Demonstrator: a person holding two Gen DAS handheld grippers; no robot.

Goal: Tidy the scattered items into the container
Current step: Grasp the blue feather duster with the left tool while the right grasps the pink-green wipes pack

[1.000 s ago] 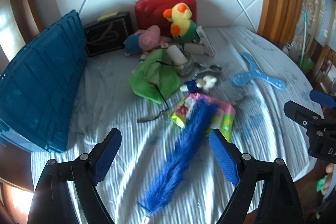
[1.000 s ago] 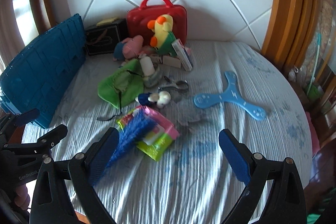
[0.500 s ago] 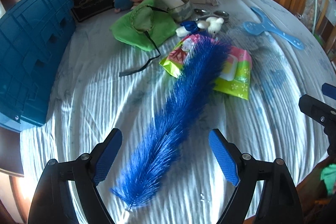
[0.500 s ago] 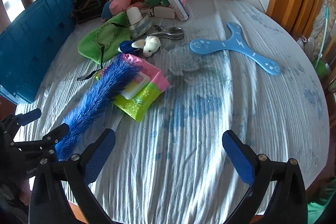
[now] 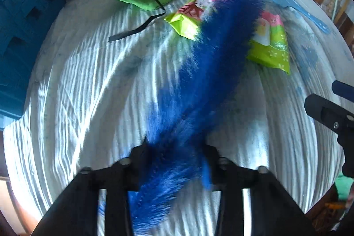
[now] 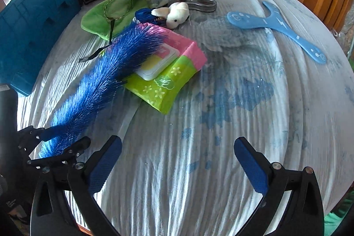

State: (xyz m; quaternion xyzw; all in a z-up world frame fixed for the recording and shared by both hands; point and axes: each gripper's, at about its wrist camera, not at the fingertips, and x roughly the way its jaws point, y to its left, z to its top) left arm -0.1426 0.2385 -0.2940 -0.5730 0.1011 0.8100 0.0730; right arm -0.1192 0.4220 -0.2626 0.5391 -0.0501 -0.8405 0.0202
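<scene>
Between left gripper (image 5: 174, 154) fingers: long fluffy blue duster (image 6: 106, 81), bristly.

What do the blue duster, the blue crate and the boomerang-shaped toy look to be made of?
Blue duster: fine synthetic-looking bristles, glossy and spiky. Blue crate: rigid moulded plastic, matte, with ribbed walls and cut-outs. Boomerang-shaped toy: flat, smooth plastic by the look, with pale printed marks. The left tool is shut on the duster's end.

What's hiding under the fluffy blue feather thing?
The far end of the blue feather duster lies across a pink-and-green wipes pack. Part of the pack stays covered, so that part can't be seen.
</scene>
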